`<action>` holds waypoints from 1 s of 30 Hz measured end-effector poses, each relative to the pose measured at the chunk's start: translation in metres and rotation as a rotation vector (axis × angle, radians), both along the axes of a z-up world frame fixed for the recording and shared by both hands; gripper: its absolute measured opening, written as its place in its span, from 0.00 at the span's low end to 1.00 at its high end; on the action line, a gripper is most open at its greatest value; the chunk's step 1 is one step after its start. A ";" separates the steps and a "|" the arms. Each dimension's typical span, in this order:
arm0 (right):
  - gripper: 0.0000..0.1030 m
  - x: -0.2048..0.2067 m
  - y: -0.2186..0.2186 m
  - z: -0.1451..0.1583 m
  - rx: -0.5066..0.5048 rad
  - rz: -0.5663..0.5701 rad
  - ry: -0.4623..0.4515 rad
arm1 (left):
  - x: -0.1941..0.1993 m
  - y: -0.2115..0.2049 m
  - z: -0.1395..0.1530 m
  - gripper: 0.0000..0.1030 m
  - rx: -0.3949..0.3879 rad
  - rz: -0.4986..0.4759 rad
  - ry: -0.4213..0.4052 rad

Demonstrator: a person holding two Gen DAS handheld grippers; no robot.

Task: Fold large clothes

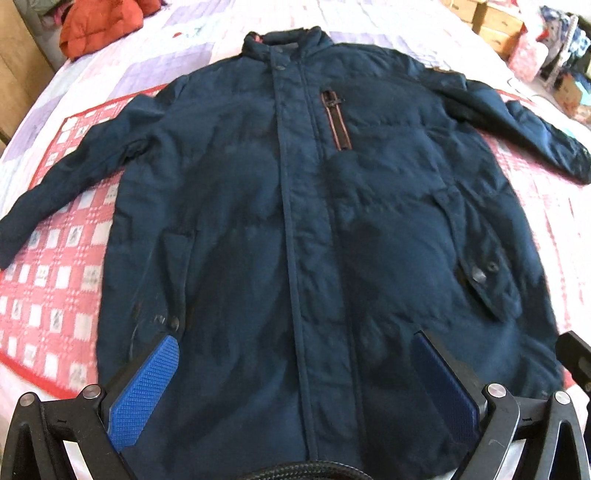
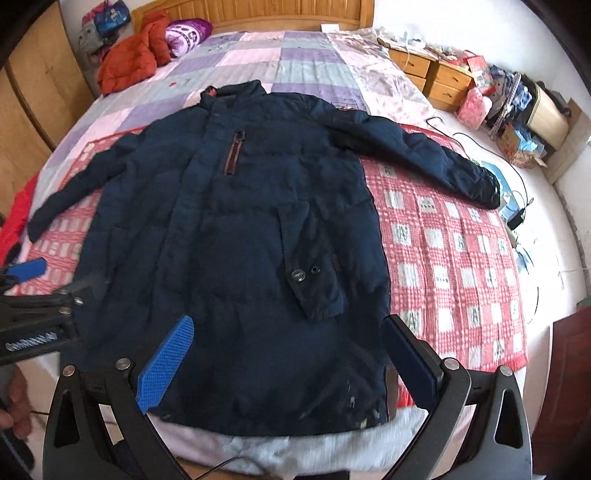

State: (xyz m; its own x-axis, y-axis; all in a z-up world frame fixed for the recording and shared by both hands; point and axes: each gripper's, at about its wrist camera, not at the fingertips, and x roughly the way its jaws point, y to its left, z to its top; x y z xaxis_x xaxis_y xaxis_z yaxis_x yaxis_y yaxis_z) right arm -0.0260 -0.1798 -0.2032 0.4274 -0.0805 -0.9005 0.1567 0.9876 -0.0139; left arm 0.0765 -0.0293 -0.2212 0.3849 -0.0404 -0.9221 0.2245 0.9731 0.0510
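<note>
A large navy padded jacket [image 1: 295, 192] lies flat and face up on the bed, collar at the far end, both sleeves spread out to the sides; it also shows in the right wrist view [image 2: 240, 229]. My left gripper [image 1: 295, 347] is open and empty, hovering above the jacket's lower hem area. My right gripper [image 2: 288, 328] is open and empty above the hem, right of the middle. The left gripper shows at the left edge of the right wrist view [image 2: 26, 267].
The bed carries a red and white checked quilt [image 2: 450, 258] over a purple patchwork sheet [image 2: 280, 62]. An orange jacket [image 2: 129, 62] lies at the far left by the wooden headboard [image 2: 258, 14]. Wooden drawers [image 2: 432, 77] and clutter [image 2: 517, 110] stand right of the bed.
</note>
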 end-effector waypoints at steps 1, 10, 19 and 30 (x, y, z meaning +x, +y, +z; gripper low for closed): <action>1.00 0.004 0.000 -0.013 -0.024 0.016 -0.004 | 0.001 0.003 -0.013 1.00 0.002 -0.011 -0.027; 1.00 0.049 0.021 -0.127 -0.094 0.214 -0.022 | 0.026 0.026 -0.130 1.00 0.032 -0.044 -0.068; 1.00 0.056 -0.064 -0.185 -0.127 0.236 0.023 | 0.025 0.096 -0.166 0.95 -0.144 -0.164 -0.031; 1.00 0.092 -0.059 -0.145 -0.174 0.258 -0.093 | 0.021 0.127 -0.155 0.96 -0.071 -0.083 -0.083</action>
State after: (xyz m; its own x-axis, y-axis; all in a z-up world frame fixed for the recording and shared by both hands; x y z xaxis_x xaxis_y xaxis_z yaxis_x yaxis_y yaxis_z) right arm 0.0657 -0.2387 -0.3485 0.5339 -0.1076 -0.8386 -0.0902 0.9790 -0.1830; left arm 0.0979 0.0981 -0.3767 0.4522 -0.1389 -0.8810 0.3020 0.9533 0.0047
